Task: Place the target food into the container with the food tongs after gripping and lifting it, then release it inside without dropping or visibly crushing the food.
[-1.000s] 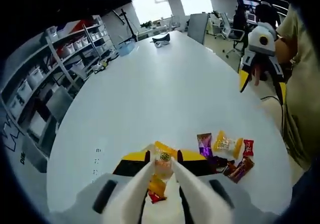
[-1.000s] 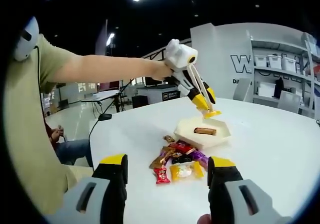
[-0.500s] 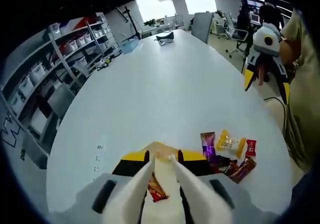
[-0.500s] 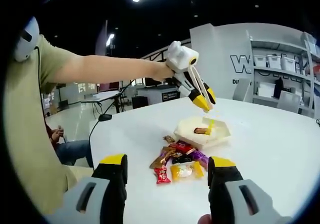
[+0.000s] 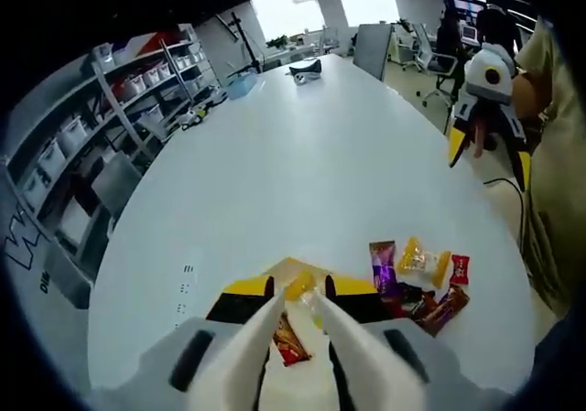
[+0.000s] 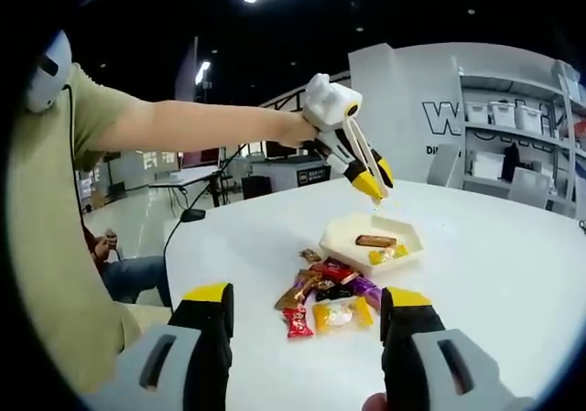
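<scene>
Yellow-wrapped candy now lies inside the white container, at about 4 o'clock from the brown bar already there; a second ago it hung pinched between the tongs, and half a second ago it was falling toward the tray floor. In the left gripper view the same candy shows below the tong tips, with the bar under it toward 7 o'clock. The left gripper carries the tongs, whose tips now stand slightly apart and hold nothing, just above the container. So this piece looks delivered, unbroken as far as I can tell. The right gripper has stayed idle, its jaws wide apart and empty, near the loose pile at the container's 7 o'clock. More wrapped sweets remain there for picking.
</scene>
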